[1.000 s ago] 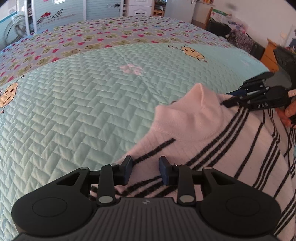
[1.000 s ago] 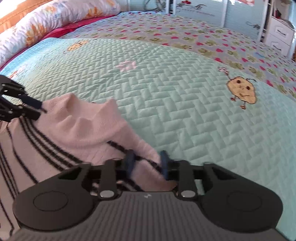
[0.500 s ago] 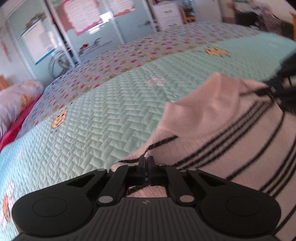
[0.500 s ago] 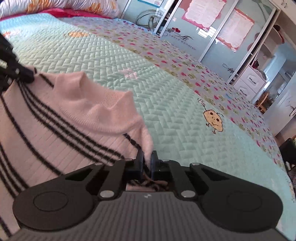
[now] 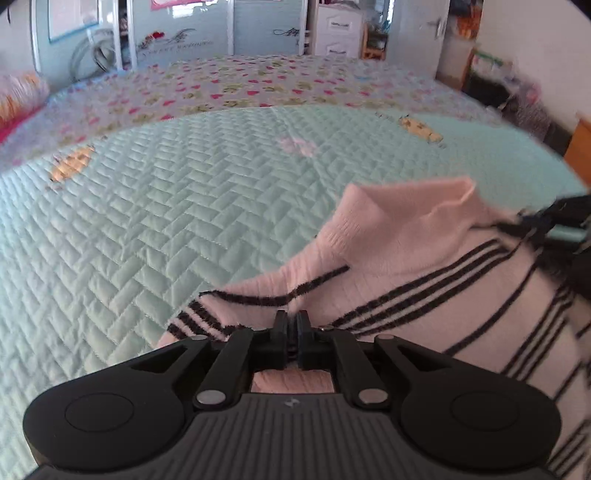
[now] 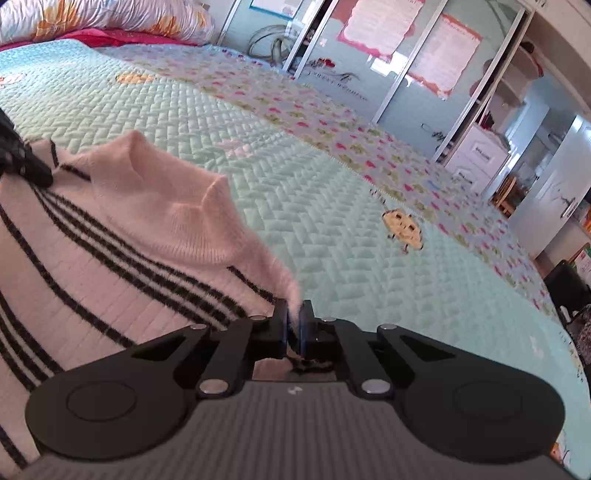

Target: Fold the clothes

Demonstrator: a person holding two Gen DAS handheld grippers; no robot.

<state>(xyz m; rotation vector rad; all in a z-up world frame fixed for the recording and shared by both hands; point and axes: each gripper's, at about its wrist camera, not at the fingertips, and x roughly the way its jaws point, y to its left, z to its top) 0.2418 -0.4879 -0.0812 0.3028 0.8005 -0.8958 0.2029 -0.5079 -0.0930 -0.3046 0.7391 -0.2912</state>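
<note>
As both wrist views showed, my two grippers were clamped on the same garment, a pink turtleneck sweater (image 5: pixel 424 258) with black stripes. My left gripper (image 5: pixel 291 325) had its fingers pressed together on the striped shoulder edge on one side of the collar, with knit fabric visible behind the closed pads. My right gripper (image 6: pixel 293 314) was likewise closed tight on the opposite shoulder edge, a tuft of pink knit pinched between its fingers and dark thread bunched just behind them. The sweater's plain pink collar (image 6: pixel 155 184) stood up between the two grip points. The garment lay over a mint green quilted bedspread (image 5: pixel 184 206), which carried small cartoon figures and a heart-patterned border (image 6: pixel 314 118) at its far side. From the left wrist view, the right gripper appeared blurred at the far right edge, touching the sweater. Sliding wardrobe doors (image 6: pixel 424 62) and a white drawer unit (image 5: pixel 336 35) stood beyond the bed.
</note>
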